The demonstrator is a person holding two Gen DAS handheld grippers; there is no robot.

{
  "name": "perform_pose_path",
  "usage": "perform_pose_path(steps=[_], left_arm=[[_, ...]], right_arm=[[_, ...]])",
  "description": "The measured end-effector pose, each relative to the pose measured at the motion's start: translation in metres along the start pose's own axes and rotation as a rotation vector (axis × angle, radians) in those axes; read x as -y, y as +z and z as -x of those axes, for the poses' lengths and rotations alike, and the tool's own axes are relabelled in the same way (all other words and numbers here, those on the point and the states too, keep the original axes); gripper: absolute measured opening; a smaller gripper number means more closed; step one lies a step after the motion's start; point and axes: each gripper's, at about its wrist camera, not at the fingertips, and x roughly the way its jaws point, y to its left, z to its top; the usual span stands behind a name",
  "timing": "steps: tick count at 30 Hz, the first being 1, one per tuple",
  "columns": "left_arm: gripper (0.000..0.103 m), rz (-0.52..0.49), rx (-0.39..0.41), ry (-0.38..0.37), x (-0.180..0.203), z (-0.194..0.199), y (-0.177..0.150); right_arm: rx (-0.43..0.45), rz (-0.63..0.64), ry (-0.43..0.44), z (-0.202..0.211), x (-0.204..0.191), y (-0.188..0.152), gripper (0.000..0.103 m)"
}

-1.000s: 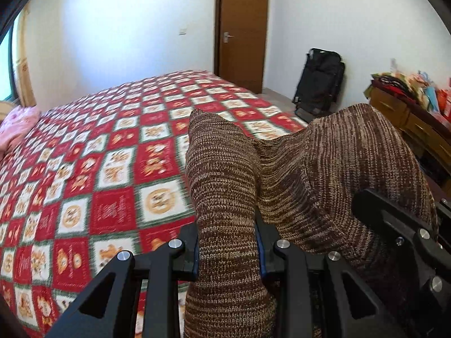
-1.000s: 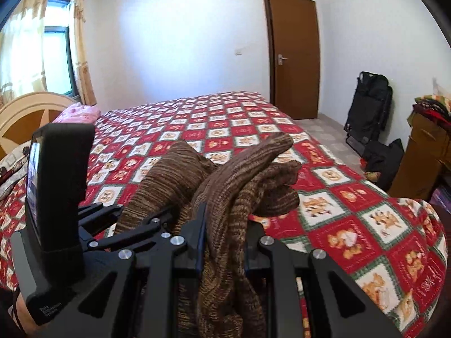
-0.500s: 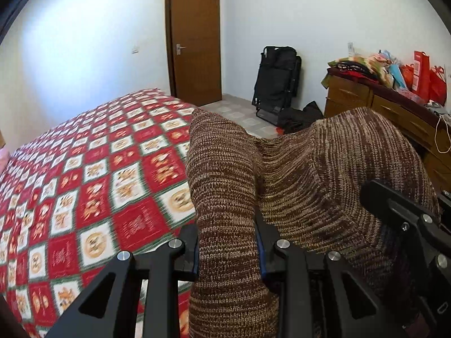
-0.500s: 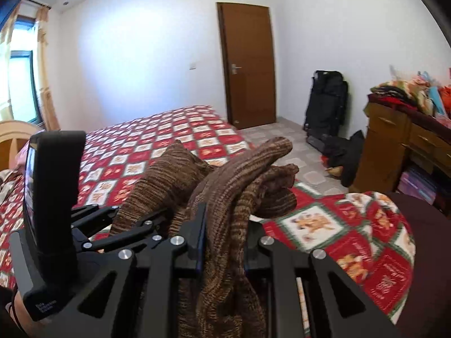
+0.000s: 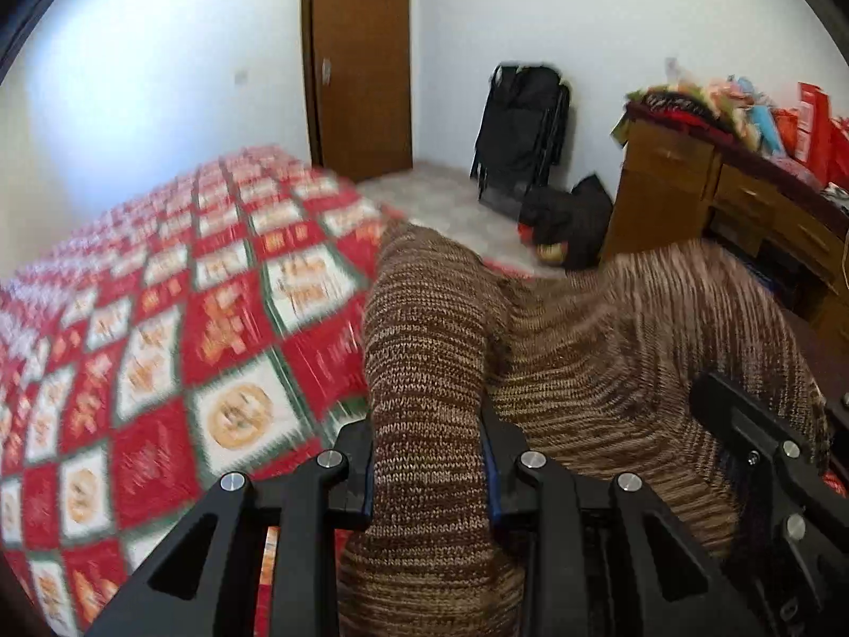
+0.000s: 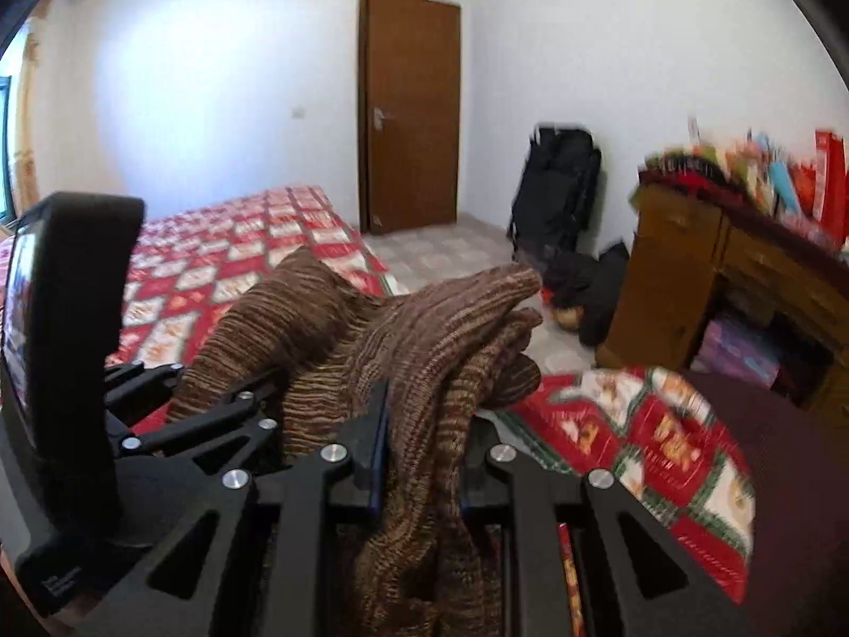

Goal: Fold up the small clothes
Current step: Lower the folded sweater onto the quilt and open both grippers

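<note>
Brown marled knit, a small sweater (image 5: 626, 350), bunched and carried in the air above the near right corner of the red patchwork bedspread (image 5: 159, 371). Left gripper (image 5: 427, 470) clamped on a thick fold of it; right gripper (image 6: 419, 454) clamped on another bunch close alongside. Stretched between the two in a short hump, long axis running left to right across both views, loose ends drooping beyond the jaws. No clear difference in nearness: both grips on the garment already. Bare bedspread lying to the far left of the grippers, so probably a swing that way and down for laying flat. Blurred surroundings, hence little detail elsewhere.
</note>
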Motion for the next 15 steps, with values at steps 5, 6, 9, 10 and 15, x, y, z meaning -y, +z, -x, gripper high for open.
perform_pose_path(steps=[5,6,9,10,15], left_arm=[[0.037,0.011,-0.055,-0.007,-0.003,-0.02,-0.006],[0.04,0.018,-0.068,-0.02,-0.005,-0.022,-0.006],[0.056,0.072,-0.108,-0.099,-0.024,-0.025,-0.002],[0.058,0.095,-0.121,-0.118,-0.03,-0.024,-0.002],[0.064,0.149,-0.13,-0.151,-0.062,0.006,-0.003]], right_arm=[[-0.107,-0.118,0.054,-0.025,0.025,-0.011,0.022],[-0.12,-0.136,0.065,-0.026,0.029,-0.011,0.022],[-0.152,-0.176,0.086,-0.031,0.037,-0.011,0.023],[-0.158,-0.189,0.095,-0.034,0.041,-0.011,0.023],[-0.15,-0.216,0.078,-0.022,0.05,-0.016,0.04]])
